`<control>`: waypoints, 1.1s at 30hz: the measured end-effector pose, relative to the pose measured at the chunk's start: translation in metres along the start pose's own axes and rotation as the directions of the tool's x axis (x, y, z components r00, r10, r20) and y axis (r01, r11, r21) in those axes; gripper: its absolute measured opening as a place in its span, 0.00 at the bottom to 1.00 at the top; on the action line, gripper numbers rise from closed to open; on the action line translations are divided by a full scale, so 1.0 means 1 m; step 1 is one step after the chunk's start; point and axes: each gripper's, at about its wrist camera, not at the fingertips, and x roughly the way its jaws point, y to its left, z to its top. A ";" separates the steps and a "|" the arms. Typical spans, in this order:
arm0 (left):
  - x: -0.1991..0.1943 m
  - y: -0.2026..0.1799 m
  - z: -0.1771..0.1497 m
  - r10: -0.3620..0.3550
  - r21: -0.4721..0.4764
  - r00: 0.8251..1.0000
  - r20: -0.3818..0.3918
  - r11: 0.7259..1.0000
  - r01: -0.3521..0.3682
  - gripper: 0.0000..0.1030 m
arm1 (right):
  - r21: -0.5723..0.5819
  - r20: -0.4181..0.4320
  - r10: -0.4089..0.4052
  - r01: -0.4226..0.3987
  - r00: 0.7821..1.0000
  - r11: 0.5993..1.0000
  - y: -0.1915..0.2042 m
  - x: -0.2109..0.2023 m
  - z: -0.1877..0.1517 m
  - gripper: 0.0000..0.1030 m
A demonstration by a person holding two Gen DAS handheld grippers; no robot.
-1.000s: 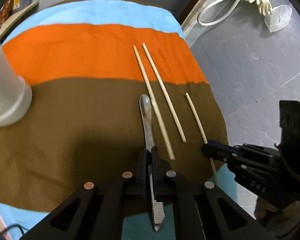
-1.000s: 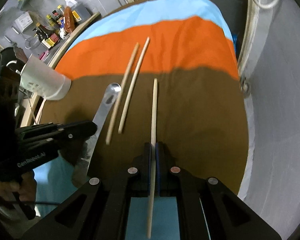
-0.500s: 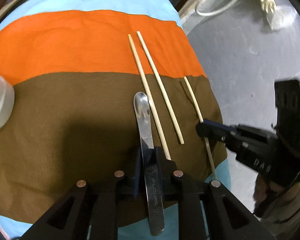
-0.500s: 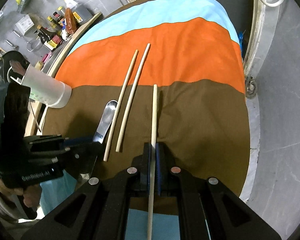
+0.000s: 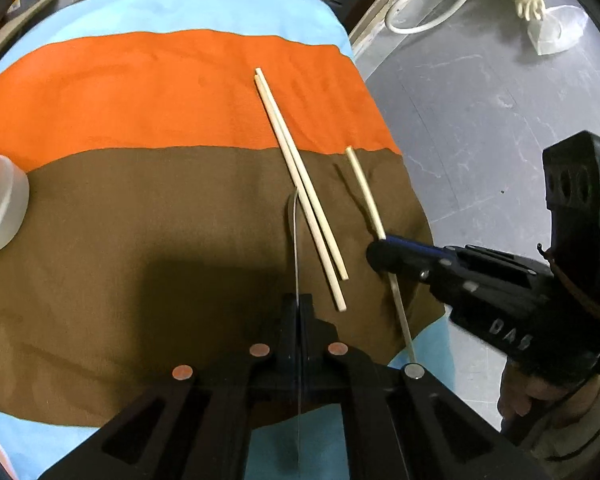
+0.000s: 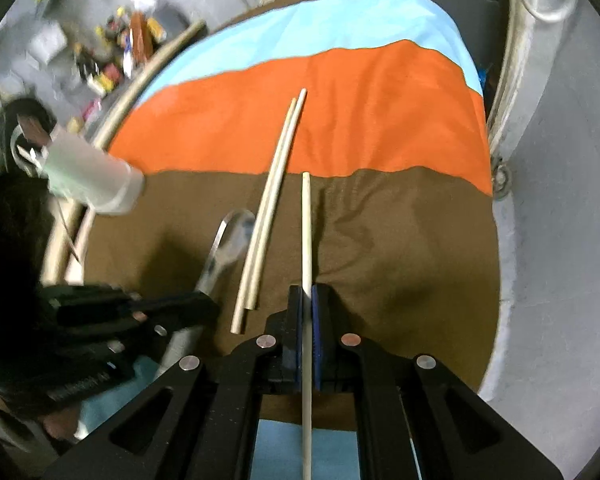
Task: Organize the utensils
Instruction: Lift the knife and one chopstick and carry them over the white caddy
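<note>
Left wrist view: the spoon [image 5: 296, 248] is pinched edge-on between the fingers [image 5: 287, 320] of the left gripper [image 5: 298, 306], so it only shows as a thin silvery line running ahead of the tips over the brown band of the cloth [image 5: 140, 240]. Those fingers have just been closing and are now pressed together on the handle. Just right of the tips, two loose chopsticks [image 5: 304, 196] lie side by side, touching along most of their length, slanting away onto the orange band. Further right, the right gripper [image 5: 380, 250] is clamped on a third chopstick [image 5: 364, 188], which sticks out both in front of and behind its fingers. Off to the far left of the tips sits a white cup [image 5: 0, 208] on the tabletop.

Right wrist view is a bit blurry on the left side, but the held chopstick [image 6: 307, 232] runs straight out between the shut fingers [image 6: 296, 320] of the right gripper [image 6: 306, 292]. The loose pair [image 6: 272, 200] lies just left of it, the spoon's [image 6: 232, 244] bowl beside those, then the left gripper [image 6: 204, 306] and the cup [image 6: 92, 180] further left.
</note>
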 end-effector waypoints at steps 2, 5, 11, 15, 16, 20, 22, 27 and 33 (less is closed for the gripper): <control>-0.005 0.004 -0.005 -0.009 -0.008 0.999 0.034 1.000 0.010 0.02 | 0.068 0.087 0.069 -0.075 0.994 0.995 -0.006 -0.010 -0.006 0.04; -0.027 0.006 -0.013 0.019 0.009 0.991 0.135 1.000 -0.021 0.02 | 0.077 0.259 0.108 -0.132 0.960 0.988 -0.001 -0.038 -0.014 0.04; -0.086 0.011 -0.016 0.033 0.018 0.929 0.369 0.999 -0.043 0.02 | -0.068 0.488 0.146 -0.129 0.861 0.989 0.034 -0.082 -0.018 0.04; -0.123 0.017 -0.009 0.046 0.026 0.862 0.505 0.997 -0.068 0.02 | -0.145 0.587 0.178 -0.114 0.790 0.983 0.060 -0.104 -0.005 0.04; -0.122 0.015 -0.001 0.050 0.028 0.849 0.526 0.997 -0.076 0.02 | -0.158 0.601 0.185 -0.112 0.777 0.981 0.063 -0.110 -0.004 0.04; -0.156 0.021 0.006 0.063 0.028 0.773 0.631 0.994 -0.104 0.02 | -0.231 0.664 0.230 -0.098 0.712 0.968 0.094 -0.128 0.012 0.04; -0.171 0.029 0.006 0.071 0.020 0.749 0.658 0.994 -0.111 0.02 | -0.253 0.680 0.253 -0.104 0.688 0.962 0.106 -0.138 0.014 0.04; -0.209 0.053 0.004 0.100 -0.015 0.700 0.707 0.992 -0.126 0.02 | -0.297 0.706 0.323 -0.151 0.630 0.943 0.140 -0.150 0.035 0.04; -0.253 0.086 0.003 0.146 -0.069 0.656 0.740 0.987 -0.143 0.02 | -0.341 0.719 0.384 -0.188 0.580 0.921 0.179 -0.145 0.051 0.04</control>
